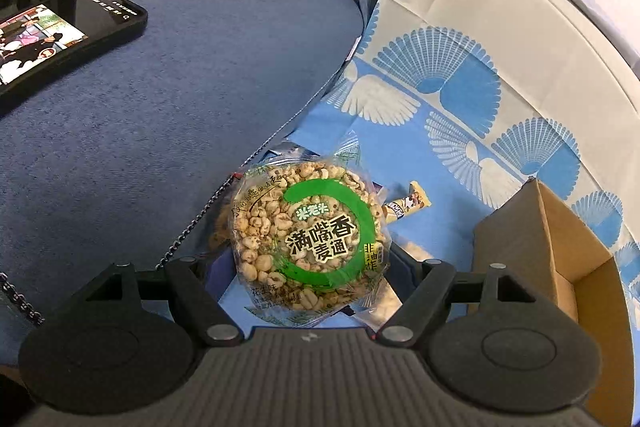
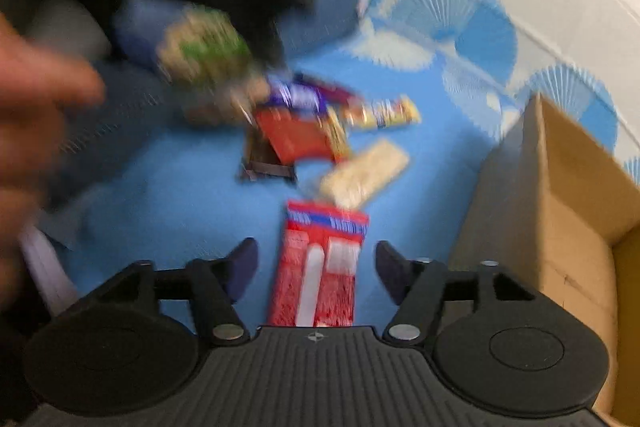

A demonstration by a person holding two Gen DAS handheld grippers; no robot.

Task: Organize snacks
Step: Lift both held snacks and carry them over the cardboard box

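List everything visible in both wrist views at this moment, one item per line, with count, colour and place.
puffed-grain snack disc: 1, beige with green ring label, between the left tool's fingers
red snack packet: 1, red and white, on the sheet between the right tool's open fingers
loose snack pile: several, mixed colours, blurred, mid-sheet
cardboard box: 1, brown, open, right side
patterned sheet: 1, blue with white fans, under the snacks
phone: 1, black, screen lit, on blue cushion
blue cushion: 1, left
left tool: 1, black
right tool: 1, black
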